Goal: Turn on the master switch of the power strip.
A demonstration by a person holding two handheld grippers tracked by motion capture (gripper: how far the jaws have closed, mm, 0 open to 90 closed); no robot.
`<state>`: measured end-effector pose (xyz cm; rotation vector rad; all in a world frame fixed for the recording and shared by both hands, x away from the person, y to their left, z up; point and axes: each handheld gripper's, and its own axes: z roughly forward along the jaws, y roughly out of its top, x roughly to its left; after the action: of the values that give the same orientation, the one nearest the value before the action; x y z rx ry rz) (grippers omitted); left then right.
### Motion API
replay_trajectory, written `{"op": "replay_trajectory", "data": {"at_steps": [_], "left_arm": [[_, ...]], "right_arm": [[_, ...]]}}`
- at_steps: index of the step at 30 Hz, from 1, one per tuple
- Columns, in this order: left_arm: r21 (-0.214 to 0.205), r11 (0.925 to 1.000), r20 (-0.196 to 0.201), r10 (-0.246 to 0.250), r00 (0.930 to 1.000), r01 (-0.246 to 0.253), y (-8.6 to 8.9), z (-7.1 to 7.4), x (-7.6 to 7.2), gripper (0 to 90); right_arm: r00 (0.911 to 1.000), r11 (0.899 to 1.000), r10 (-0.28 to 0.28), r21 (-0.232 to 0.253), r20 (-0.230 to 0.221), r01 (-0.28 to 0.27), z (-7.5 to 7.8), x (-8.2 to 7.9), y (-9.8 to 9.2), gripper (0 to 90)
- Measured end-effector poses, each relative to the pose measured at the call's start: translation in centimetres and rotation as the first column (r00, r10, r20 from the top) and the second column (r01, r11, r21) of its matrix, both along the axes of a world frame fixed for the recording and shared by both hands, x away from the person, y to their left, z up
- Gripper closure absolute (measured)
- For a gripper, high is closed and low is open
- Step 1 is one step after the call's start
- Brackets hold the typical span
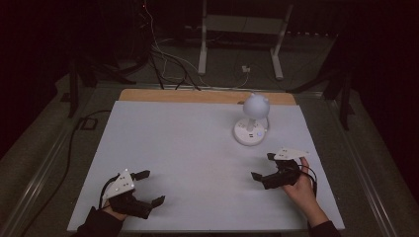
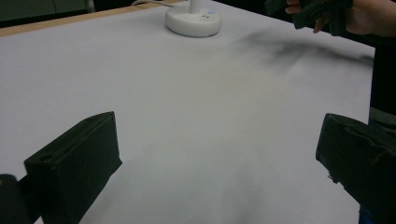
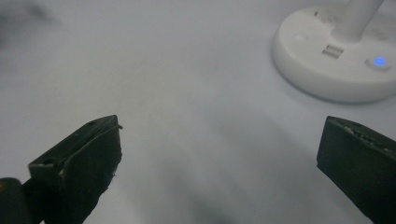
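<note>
— How are your hands set?

— Your left gripper [image 1: 153, 187] sits low at the near left corner of the table [image 1: 188, 148], jaws spread wide with nothing between them. Your right gripper [image 1: 263, 166] hovers at the near right, tilted inward, its jaws parted too and empty; your right hand [image 1: 301, 190] cups it from behind.

— And the lamp?

— The small white lamp [image 1: 252, 121] stands toward the far right of the table, just beyond your right gripper, a blue light glowing on its round base [image 3: 336, 65].

— The room?

— Dim. A pale sheet covers the table, a wooden edge [image 1: 197, 95] showing at the back. Cables [image 1: 168, 59] trail over the floor beyond, near a white stand [image 1: 242, 34].
</note>
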<state>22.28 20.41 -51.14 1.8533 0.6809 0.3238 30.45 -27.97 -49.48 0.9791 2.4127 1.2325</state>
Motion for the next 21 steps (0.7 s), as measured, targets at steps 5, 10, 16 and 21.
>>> {"op": "replay_trajectory", "data": {"at_steps": [5,10,16,21], "left_arm": [[-0.003,1.0,0.0,0.001,1.0,-0.001,0.0,0.0,0.0,0.2],[-0.003,1.0,-0.001,0.001,1.0,-0.001,0.0,0.0,0.0,0.2],[-0.003,1.0,-0.001,0.002,1.0,-0.002,0.0,0.0,0.0,0.2],[0.001,1.0,-0.001,0.0,1.0,0.0,0.0,0.0,0.0,0.2]], "right_arm": [[0.9999,1.0,0.006,-0.011,-0.012,-0.006,-0.5,-1.2,-0.5,0.0],[1.0,1.0,0.005,-0.016,-0.005,-0.005,-0.9,-2.3,-1.2,0.0],[0.9999,0.999,-0.01,-0.043,-0.011,0.01,-1.6,-3.5,-2.4,0.0],[0.9995,0.998,-0.031,-0.047,-0.005,0.031,-1.9,-4.5,-3.5,0.0]]}}
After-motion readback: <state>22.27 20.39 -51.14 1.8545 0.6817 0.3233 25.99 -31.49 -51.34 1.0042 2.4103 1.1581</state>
